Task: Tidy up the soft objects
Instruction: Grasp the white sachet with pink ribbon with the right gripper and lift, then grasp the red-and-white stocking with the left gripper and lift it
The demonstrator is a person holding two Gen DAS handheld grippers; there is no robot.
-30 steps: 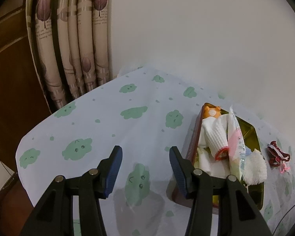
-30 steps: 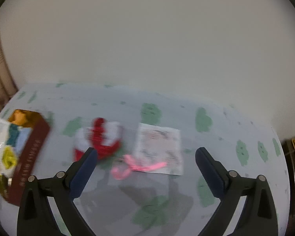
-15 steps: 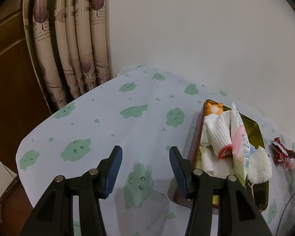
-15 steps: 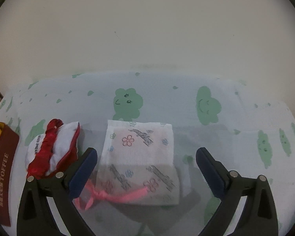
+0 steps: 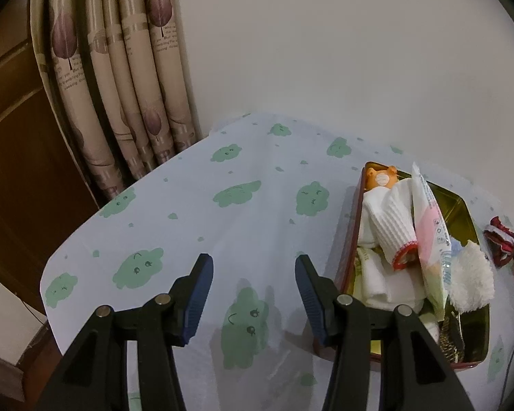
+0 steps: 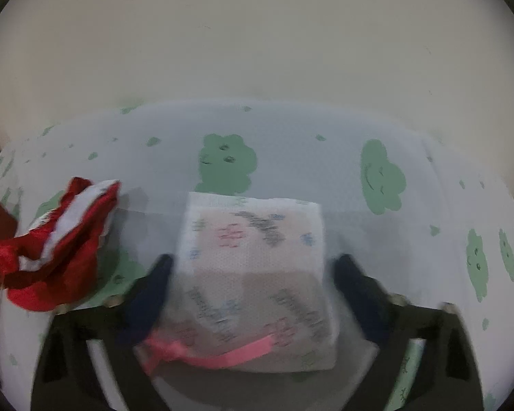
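Beside the tin, the left gripper hangs spread over bare tablecloth. The right gripper, just been closing, straddles the printed pouch; whether its pads press cannot be told.

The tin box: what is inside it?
The tin box holds an orange toy, white sock, pink packet and fluffy cloth. Anything underneath is covered.

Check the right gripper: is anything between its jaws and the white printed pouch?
Nothing visible. The right gripper has just been closing its jaws around the white printed pouch, which lies between them; the red-and-white cloth sits clear to the left.
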